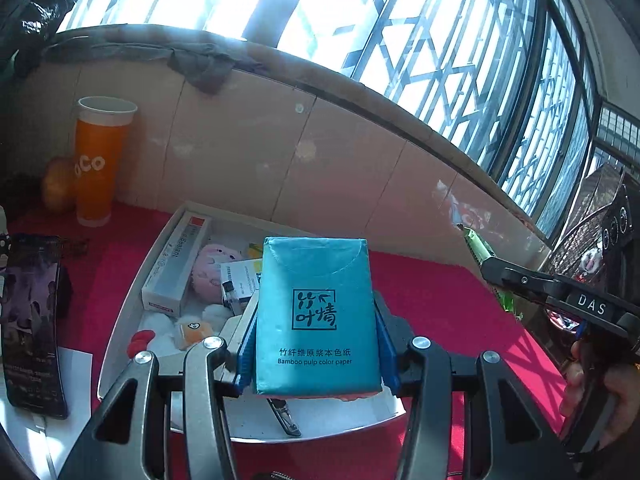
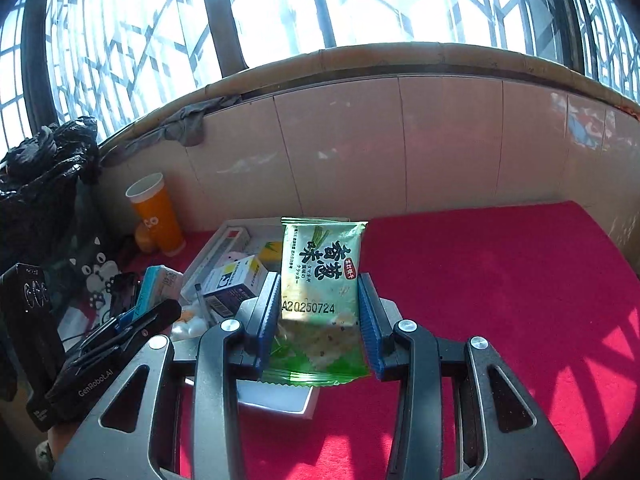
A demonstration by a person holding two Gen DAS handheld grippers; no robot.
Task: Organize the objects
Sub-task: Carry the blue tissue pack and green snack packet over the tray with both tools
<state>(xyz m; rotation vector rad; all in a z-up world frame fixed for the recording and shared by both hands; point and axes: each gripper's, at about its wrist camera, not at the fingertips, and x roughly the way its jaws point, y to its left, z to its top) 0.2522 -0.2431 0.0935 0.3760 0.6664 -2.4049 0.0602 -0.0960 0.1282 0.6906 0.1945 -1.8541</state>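
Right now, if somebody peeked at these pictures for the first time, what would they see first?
First, the bright blue pack of bamboo tissues, pinched in the left gripper above the white tray of little things. Next, the shiny green cracker packet, held upright in the right gripper over the red cloth. A tall orange paper cup stands back by the wall.

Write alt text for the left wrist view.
The left gripper holds a blue tissue pack upright between its jaws, above a white tray of small items on a red cloth. An orange cup stands by the tiled wall at far left, and the right gripper enters from the right with a green snack packet.
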